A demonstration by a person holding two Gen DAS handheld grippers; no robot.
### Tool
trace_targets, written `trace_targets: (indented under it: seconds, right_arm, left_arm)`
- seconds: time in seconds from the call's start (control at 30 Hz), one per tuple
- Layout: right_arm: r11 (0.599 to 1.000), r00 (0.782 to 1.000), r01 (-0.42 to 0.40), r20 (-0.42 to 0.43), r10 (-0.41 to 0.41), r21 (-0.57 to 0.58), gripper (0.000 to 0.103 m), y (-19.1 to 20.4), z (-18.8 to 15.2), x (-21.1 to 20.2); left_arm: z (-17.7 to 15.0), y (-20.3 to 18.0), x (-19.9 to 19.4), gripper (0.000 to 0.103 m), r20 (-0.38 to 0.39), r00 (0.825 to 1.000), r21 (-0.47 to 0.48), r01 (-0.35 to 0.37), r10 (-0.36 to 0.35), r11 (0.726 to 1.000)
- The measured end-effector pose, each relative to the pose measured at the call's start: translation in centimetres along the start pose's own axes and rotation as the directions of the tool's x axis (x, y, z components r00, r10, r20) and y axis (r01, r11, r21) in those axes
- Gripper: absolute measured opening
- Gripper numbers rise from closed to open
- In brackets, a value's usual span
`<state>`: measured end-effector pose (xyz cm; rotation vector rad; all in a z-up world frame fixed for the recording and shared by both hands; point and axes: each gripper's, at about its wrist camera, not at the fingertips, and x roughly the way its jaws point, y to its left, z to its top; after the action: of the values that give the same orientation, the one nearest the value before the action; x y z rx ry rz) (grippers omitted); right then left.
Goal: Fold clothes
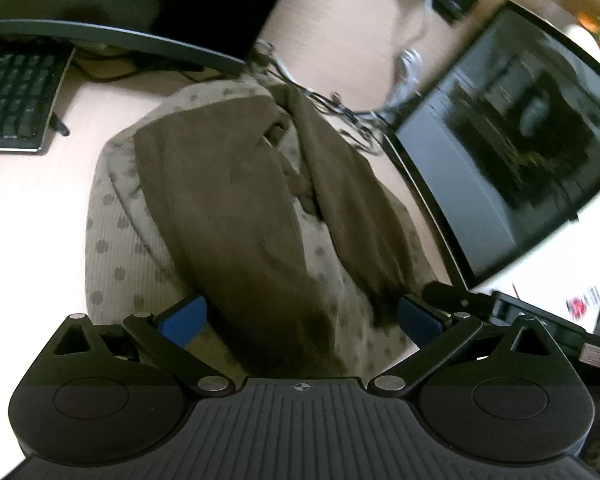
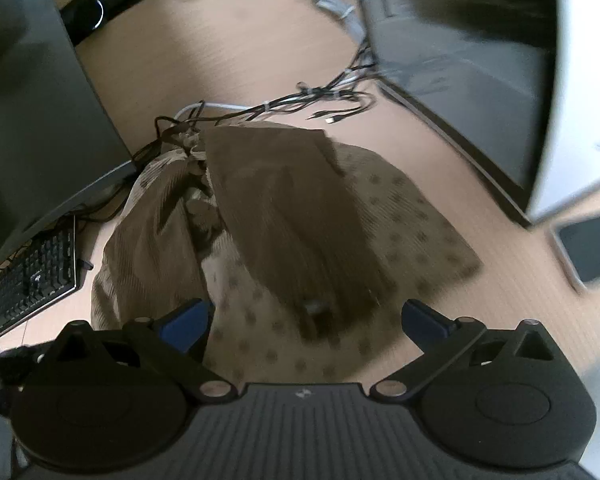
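While both sets of jaws stand wide apart with nothing between them, the garment lies directly ahead of each. The left gripper (image 1: pixel 302 316) hovers over the near end of the polka-dot garment (image 1: pixel 120 248), its blue pads (image 1: pixel 184 318) set to either side of the cloth but not closed on it; whether they touch the fabric cannot be told. The right gripper (image 2: pixel 304 318) stands likewise open, with the same garment's near edge running between and just beyond its fingertips.

From either gripper the garment's long axis runs straight away from the jaws, toward the tangle of cables (image 2: pixel 300 100) at its far end. Dark brown panels (image 1: pixel 220 208) lie turned over the spotted cloth, one on each side of a lighter central strip, so the piece shows some layering; whether this is a partial fold or merely how it was laid down cannot be settled.

Neither gripper is clearly the nearer: both sit at the near end, apparently approaching from slightly different angles. Beyond the garment, a keyboard (image 1: pixel 12 96) lies off to the left of the jaws and a monitor (image 1: pixel 512 152) to the right, on the wooden desk (image 2: pixel 228 48). Motion blur limits finer detail.
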<state>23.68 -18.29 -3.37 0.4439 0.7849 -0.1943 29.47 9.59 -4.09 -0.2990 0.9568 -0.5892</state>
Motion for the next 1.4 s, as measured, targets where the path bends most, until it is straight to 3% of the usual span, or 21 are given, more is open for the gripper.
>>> trace_targets:
  seconds: [0.17, 0.3, 0.43, 0.57, 0.63, 0.7, 0.73, 0.77, 0.8, 0.9, 0.93, 1.0, 1.13, 1.23, 1.3, 1.4]
  right_arm:
    - [0.995, 0.996, -0.087, -0.026, 0.086, -0.053, 0.103, -0.1, 4.5, 4.2]
    - [0.986, 0.99, -0.136, -0.061, 0.131, -0.095, 0.103, -0.8, 6.2, 6.7]
    - [0.984, 0.98, -0.169, -0.115, 0.162, -0.058, 0.103, -2.2, 6.2, 8.2]
    - [0.98, 0.969, -0.196, -0.16, 0.19, -0.023, 0.103, -3.5, 6.0, 9.3]
    - [0.979, 0.966, -0.203, -0.167, 0.197, -0.019, 0.103, -3.8, 5.6, 9.2]
    - [0.979, 0.965, -0.205, -0.172, 0.198, -0.021, 0.103, -4.0, 5.1, 9.1]
    - [0.979, 0.965, -0.204, -0.175, 0.197, -0.023, 0.103, -4.0, 4.9, 9.1]
    - [0.979, 0.964, -0.203, -0.179, 0.195, -0.025, 0.103, -3.9, 4.7, 9.1]
    - [0.979, 0.964, -0.202, -0.182, 0.193, -0.027, 0.103, -3.9, 4.4, 9.1]
    - [0.979, 0.965, -0.2, -0.177, 0.191, -0.034, 0.103, -3.6, 3.8, 8.5]
    - [0.979, 0.966, -0.2, -0.175, 0.191, -0.037, 0.103, -3.4, 3.6, 8.2]
    - [0.978, 0.967, -0.203, -0.169, 0.193, -0.046, 0.103, -3.0, 3.2, 7.5]
    - [0.974, 0.97, -0.205, -0.149, 0.19, -0.095, 0.103, -1.6, 2.3, 6.1]
    - [0.965, 0.974, -0.204, -0.129, 0.184, -0.164, 0.103, 0.3, 1.7, 5.0]
    - [0.957, 0.975, -0.208, -0.126, 0.185, -0.204, 0.103, 1.7, 1.3, 4.5]
    - [0.941, 0.974, -0.214, -0.126, 0.187, -0.262, 0.103, 4.1, 0.5, 4.0]
  left_arm:
    - [1.8, 1.3, 2.1, 0.103, -0.025, 0.997, -0.118, -0.08, 0.078, 0.99]
    - [2.6, 3.0, 3.2, 0.103, -0.013, 0.996, -0.225, -0.085, 0.085, 0.971]
    - [2.9, 3.5, 5.3, 0.102, -0.064, 0.991, -0.244, -0.127, 0.115, 0.961]
    - [2.7, 3.3, 6.5, 0.095, -0.088, 0.984, -0.22, -0.173, 0.157, 0.96]
    - [2.6, 3.1, 6.7, 0.074, -0.089, 0.988, -0.226, -0.147, 0.13, 0.963]
    - [2.8, 2.9, 7.1, 0.045, -0.093, 0.992, -0.242, -0.105, 0.085, 0.965]
    - [2.9, 2.7, 7.2, 0.038, -0.087, 0.993, -0.244, -0.093, 0.073, 0.965]
    - [3.0, 2.7, 7.4, 0.018, -0.081, 0.995, -0.248, -0.077, 0.059, 0.966]
    - [3.2, 2.7, 7.4, 0.01, -0.071, 0.996, -0.256, -0.062, 0.045, 0.965]
    - [4.4, 2.5, 5.6, 0.006, 0.03, 0.998, -0.259, -0.039, 0.049, 0.965]
    - [5.0, 2.5, 4.4, 0.006, 0.087, 0.994, -0.252, -0.038, 0.062, 0.967]
    - [6.5, 3.2, 0.7, 0.006, 0.232, 0.967, -0.257, -0.038, 0.1, 0.966]
    - [8.8, 6.5, -7.5, 0.006, 0.431, 0.881, -0.33, -0.047, 0.195, 0.943]
    - [9.3, 9.6, -10.9, 0.006, 0.445, 0.857, -0.371, -0.086, 0.258, 0.925]
    - [8.9, 11.3, -11.8, 0.006, 0.421, 0.846, -0.392, -0.155, 0.326, 0.907]
    - [7.5, 14.5, -12.6, 0.006, 0.36, 0.84, -0.453, -0.222, 0.405, 0.863]
